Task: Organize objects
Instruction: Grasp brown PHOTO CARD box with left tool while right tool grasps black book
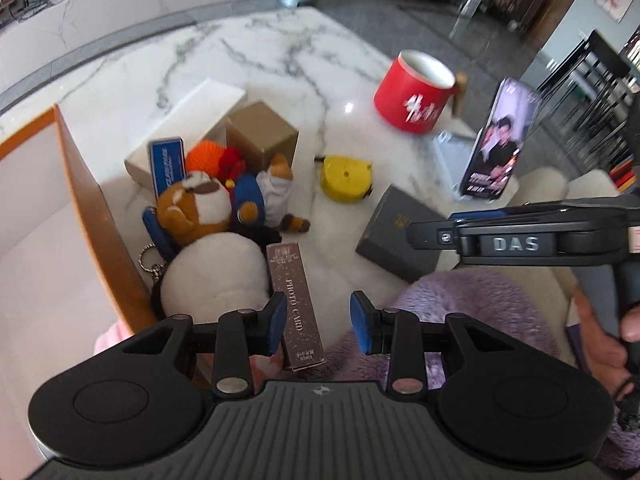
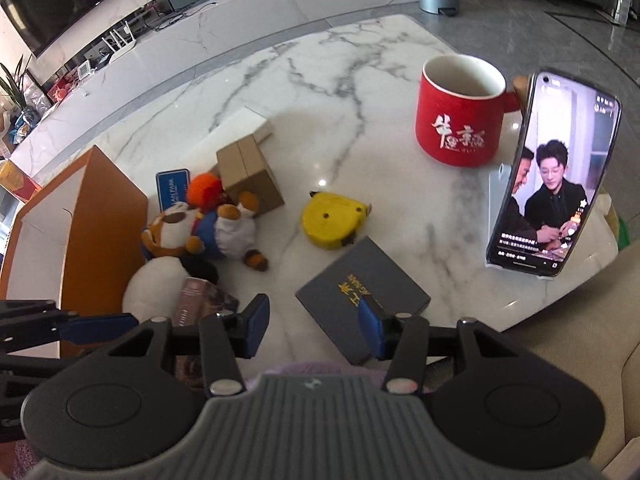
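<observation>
A white marble table [image 2: 312,72] in a living room carries scattered things beside an open orange box [image 2: 100,216]. I judge I am between picks, both hands empty. My left gripper [image 1: 318,320] has jaws apart over the photo card pack [image 1: 294,304] just beside the box; my right gripper [image 2: 314,330] has jaws apart near the grey book [image 2: 360,284]. Next I must close on one. Only the right view shows the television.

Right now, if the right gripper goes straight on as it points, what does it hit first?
Probably bare marble table. The right gripper is open and empty; the grey box lies just right of that line, by one finger. Depth is unclear.
</observation>
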`<action>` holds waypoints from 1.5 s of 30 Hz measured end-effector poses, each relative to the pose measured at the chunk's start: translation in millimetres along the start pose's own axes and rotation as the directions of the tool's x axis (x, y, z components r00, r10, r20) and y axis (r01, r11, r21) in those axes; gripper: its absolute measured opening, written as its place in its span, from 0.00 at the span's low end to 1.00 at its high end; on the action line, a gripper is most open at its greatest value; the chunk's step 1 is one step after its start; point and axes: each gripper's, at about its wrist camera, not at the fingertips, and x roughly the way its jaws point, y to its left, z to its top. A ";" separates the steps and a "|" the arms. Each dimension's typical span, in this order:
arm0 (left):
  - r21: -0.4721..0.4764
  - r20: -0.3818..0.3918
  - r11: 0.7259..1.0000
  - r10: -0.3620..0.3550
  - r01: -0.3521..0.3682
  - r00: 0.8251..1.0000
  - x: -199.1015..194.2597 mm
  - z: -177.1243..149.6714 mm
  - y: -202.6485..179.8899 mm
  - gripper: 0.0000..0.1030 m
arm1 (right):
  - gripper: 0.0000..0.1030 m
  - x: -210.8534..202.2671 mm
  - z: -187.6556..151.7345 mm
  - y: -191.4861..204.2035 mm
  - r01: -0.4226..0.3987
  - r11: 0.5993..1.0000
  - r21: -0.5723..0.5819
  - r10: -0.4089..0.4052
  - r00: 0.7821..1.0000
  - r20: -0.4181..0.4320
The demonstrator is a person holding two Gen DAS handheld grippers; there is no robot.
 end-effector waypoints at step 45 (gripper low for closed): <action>0.096 0.000 0.992 0.077 -0.077 0.997 75.5 52.6 -35.1 0.25 | 0.72 60.1 -2.0 -72.0 -0.062 0.950 0.306 0.088 0.994 -0.072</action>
